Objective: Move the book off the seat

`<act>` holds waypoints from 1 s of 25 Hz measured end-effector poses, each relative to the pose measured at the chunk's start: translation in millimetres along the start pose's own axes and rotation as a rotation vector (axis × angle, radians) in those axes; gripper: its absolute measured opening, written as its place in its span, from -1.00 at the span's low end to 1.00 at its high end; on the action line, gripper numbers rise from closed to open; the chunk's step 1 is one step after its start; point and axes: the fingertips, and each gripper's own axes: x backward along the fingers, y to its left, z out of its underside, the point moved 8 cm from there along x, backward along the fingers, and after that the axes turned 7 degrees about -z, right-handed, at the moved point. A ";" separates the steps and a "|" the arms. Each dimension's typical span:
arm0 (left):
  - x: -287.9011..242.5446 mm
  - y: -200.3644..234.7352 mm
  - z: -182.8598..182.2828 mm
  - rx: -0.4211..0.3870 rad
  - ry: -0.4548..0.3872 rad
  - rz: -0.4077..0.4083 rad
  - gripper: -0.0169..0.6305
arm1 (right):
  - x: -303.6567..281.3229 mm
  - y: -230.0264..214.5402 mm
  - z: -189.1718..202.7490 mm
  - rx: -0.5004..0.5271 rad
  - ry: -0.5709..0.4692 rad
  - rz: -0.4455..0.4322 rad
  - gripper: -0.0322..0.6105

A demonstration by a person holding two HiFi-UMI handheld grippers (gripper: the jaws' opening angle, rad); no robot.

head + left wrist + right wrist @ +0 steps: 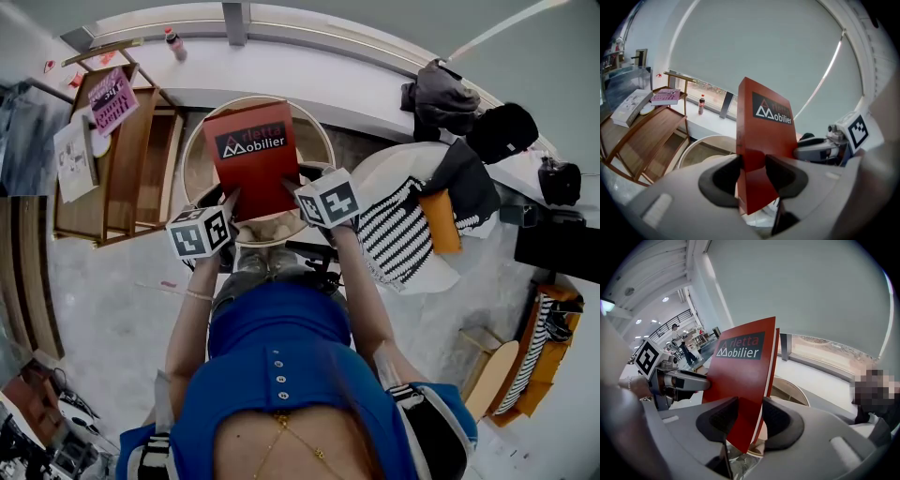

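A red book (253,155) with a dark "Mobilier" label is held up above a round cream seat (319,141). My left gripper (228,199) is shut on the book's lower left edge, my right gripper (302,187) on its lower right edge. In the left gripper view the book (764,140) stands upright between the black pads (726,176), with the right gripper (820,147) beside it. The right gripper view shows the book (740,376) clamped between the pads (780,420), and the left gripper (677,380) gripping its far edge.
A wooden slatted shelf (131,159) with magazines (112,98) stands left of the seat. A white window ledge (309,56) with a small bottle (174,42) runs behind. A chair with striped cushion (398,230) and bags (445,94) is at the right.
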 end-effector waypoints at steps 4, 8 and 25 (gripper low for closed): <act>-15.7 5.6 4.5 0.006 0.030 -0.003 -0.42 | -14.2 -10.3 4.6 -0.014 0.031 -0.011 -0.40; -40.3 14.2 14.5 0.006 0.072 -0.006 -0.42 | -36.0 -25.5 17.2 -0.047 0.068 -0.027 -0.40; -179.5 69.3 76.6 0.014 0.287 -0.038 -0.42 | -167.3 -102.5 98.9 -0.314 0.196 -0.091 -0.41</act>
